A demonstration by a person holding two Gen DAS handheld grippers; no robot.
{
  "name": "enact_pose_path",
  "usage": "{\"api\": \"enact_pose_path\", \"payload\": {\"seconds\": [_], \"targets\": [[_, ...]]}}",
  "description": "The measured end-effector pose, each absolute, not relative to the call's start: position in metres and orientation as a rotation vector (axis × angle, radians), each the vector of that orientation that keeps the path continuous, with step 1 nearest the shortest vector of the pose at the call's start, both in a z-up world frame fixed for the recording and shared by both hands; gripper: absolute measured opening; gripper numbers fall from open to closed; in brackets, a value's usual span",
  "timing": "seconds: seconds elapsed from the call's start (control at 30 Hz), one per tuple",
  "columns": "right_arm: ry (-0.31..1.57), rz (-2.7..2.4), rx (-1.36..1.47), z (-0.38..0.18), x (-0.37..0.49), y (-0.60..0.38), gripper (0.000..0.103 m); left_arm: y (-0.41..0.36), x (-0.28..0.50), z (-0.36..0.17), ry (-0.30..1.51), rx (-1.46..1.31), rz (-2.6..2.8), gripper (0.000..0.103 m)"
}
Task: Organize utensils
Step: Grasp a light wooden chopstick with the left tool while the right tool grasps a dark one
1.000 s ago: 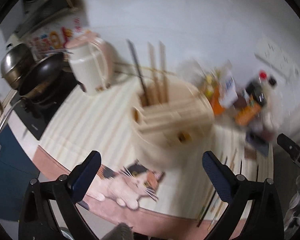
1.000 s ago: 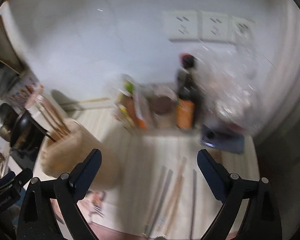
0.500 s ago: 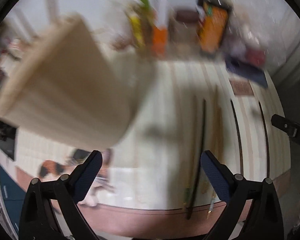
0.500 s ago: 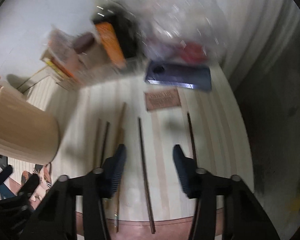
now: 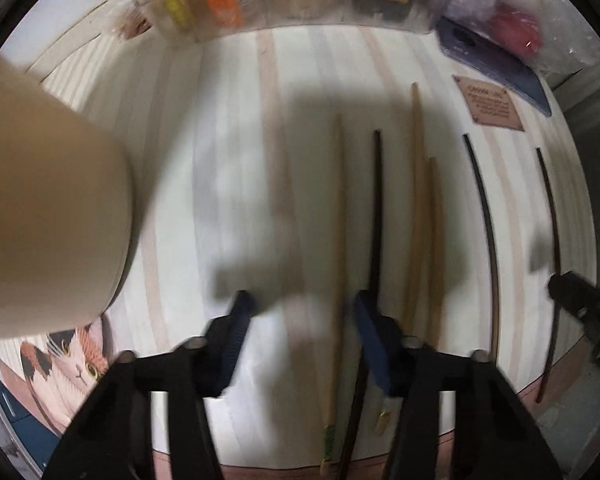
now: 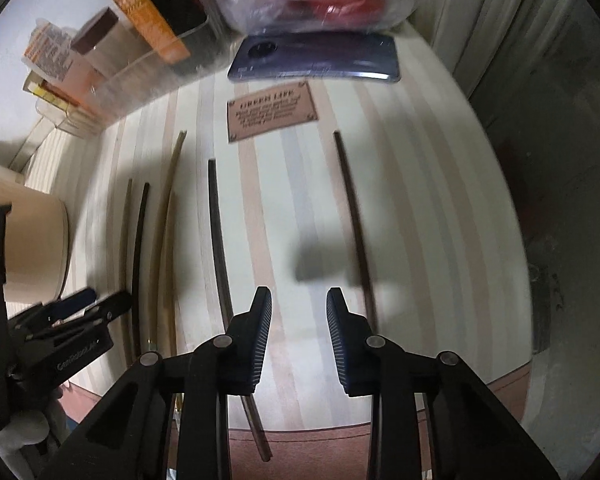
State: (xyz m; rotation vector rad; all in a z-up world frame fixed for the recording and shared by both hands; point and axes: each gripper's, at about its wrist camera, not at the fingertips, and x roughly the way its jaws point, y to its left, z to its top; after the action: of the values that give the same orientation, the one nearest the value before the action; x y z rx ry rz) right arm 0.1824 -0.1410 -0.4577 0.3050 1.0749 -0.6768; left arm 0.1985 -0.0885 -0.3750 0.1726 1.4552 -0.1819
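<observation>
Beside the wooden utensil holder (image 5: 52,216), six chopsticks lie roughly parallel on the striped tabletop (image 5: 228,128), all still to be gathered. Nearest the holder is a pale wooden chopstick (image 5: 337,240), which lies between the closing jaws of the left gripper (image 5: 300,312); the pads do not yet press on it, and a dark chopstick (image 5: 375,216) runs just beside the outer pad. Farther from the holder, the right gripper (image 6: 299,304) is also closing, with only bare table between its pads; one black chopstick (image 6: 217,232) lies on its holder side and another (image 6: 354,216) on the far side. This looks like the pick-up step. Next, the left needs to finish its pinch on the pale stick alone, and the right must shift over one dark stick. Away from the holder, against the wall, stand a clear tray of seasoning packets (image 5: 260,4), a phone (image 6: 316,58) and a small printed card (image 6: 272,110); a cat-print mat (image 5: 64,360) lies under the holder.
</observation>
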Motion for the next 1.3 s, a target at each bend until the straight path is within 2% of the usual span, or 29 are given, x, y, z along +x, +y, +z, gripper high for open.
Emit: {"api": "enact_pose_path", "payload": {"seconds": [0.03,0.07,0.1,0.37,0.53,0.57,0.6,0.63,1.1,1.3], "targets": [[1.084,-0.672,0.306,-0.461,0.185,-0.141,0.030,-0.090,0.200,-0.373,1.451,0.175,-0.183,0.011],[1.092,-0.666,0.307,-0.464,0.187,-0.140,0.030,-0.090,0.201,-0.373,1.455,0.171,-0.183,0.005],[1.099,-0.660,0.308,-0.467,0.190,-0.140,0.030,-0.087,0.202,-0.372,1.458,0.153,-0.174,0.004],[1.160,-0.602,0.252,-0.483,0.213,-0.118,0.030,-0.026,0.185,-0.371,1.493,-0.037,-0.029,0.004],[1.223,-0.607,0.119,-0.498,0.235,-0.099,0.030,-0.006,0.162,-0.371,1.515,-0.083,-0.007,0.004],[1.241,-0.620,0.080,-0.501,0.237,-0.095,0.025,-0.005,0.159,-0.371,1.515,-0.078,-0.007,0.005],[1.244,-0.629,0.053,-0.502,0.238,-0.091,0.012,-0.005,0.155,-0.371,1.515,-0.069,-0.007,0.004],[1.249,-0.637,0.036,-0.504,0.238,-0.089,0.007,-0.006,0.149,-0.370,1.513,-0.062,-0.009,0.004],[1.329,-0.615,0.057,-0.520,0.204,-0.066,0.006,-0.033,0.093,-0.378,1.529,0.032,-0.050,0.007],[1.382,-0.605,0.057,-0.520,0.215,-0.069,0.007,-0.053,0.092,-0.381,1.576,0.195,-0.125,0.010]]}}
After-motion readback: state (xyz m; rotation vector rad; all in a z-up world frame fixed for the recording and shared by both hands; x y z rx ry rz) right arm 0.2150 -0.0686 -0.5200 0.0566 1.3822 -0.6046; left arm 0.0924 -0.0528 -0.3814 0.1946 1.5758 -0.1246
